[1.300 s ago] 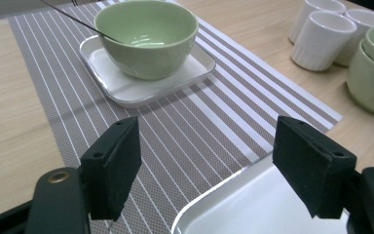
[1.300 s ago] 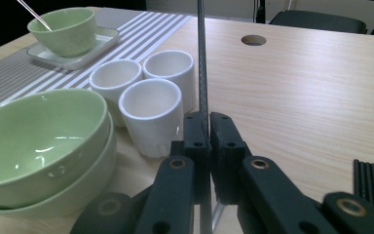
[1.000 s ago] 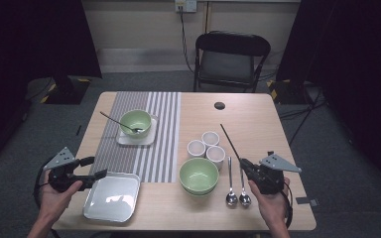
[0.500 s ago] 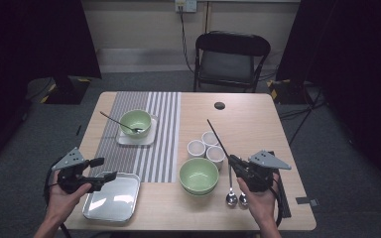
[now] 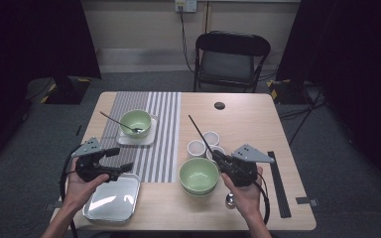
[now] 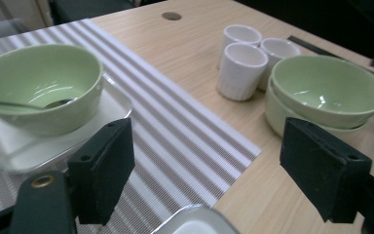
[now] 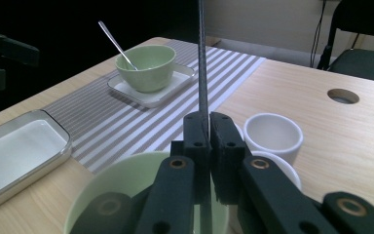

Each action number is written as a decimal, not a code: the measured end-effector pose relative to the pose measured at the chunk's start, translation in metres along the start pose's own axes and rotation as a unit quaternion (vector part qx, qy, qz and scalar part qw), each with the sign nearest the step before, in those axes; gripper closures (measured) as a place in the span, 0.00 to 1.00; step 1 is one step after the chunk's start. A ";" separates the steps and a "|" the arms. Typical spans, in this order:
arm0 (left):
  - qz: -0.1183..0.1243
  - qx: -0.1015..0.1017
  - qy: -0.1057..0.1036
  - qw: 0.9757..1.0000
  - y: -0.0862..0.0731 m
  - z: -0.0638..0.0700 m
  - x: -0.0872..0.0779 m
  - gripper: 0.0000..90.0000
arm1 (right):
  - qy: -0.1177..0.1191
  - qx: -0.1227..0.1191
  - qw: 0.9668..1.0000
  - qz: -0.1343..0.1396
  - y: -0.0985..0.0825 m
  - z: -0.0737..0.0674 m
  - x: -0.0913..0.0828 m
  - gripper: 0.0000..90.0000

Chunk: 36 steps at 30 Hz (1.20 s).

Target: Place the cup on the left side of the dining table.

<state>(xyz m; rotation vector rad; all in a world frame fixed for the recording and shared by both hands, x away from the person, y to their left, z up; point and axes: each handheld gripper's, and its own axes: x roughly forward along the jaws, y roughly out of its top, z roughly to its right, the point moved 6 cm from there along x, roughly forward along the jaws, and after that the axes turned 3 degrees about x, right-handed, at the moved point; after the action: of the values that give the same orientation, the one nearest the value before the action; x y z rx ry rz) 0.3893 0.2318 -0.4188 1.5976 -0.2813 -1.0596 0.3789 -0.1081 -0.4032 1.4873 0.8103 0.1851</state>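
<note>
Between the right gripper's clamped jaws, a thin dark chopstick, upright.

A green bowl with a spoon leaning in it stood on a small white square plate, itself on a grey striped runner laid across the wooden bench. Three white cups clustered just beyond a stack of green bowls, and a white rectangular tray lay at the runner's near end. A dark folding chair stood behind the bench, near a round hole in its top.
</note>
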 end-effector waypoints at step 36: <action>0.103 -0.072 -0.121 0.985 0.092 0.036 0.070 0.39 | 0.076 -0.009 0.997 0.032 0.032 -0.059 0.042 0.97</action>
<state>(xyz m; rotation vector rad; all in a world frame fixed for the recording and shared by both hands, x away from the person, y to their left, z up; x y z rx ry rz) 0.4337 0.1310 -0.3699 1.2825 -0.5112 -1.0877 0.3875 -0.0321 -0.3817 1.4969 0.8808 0.3566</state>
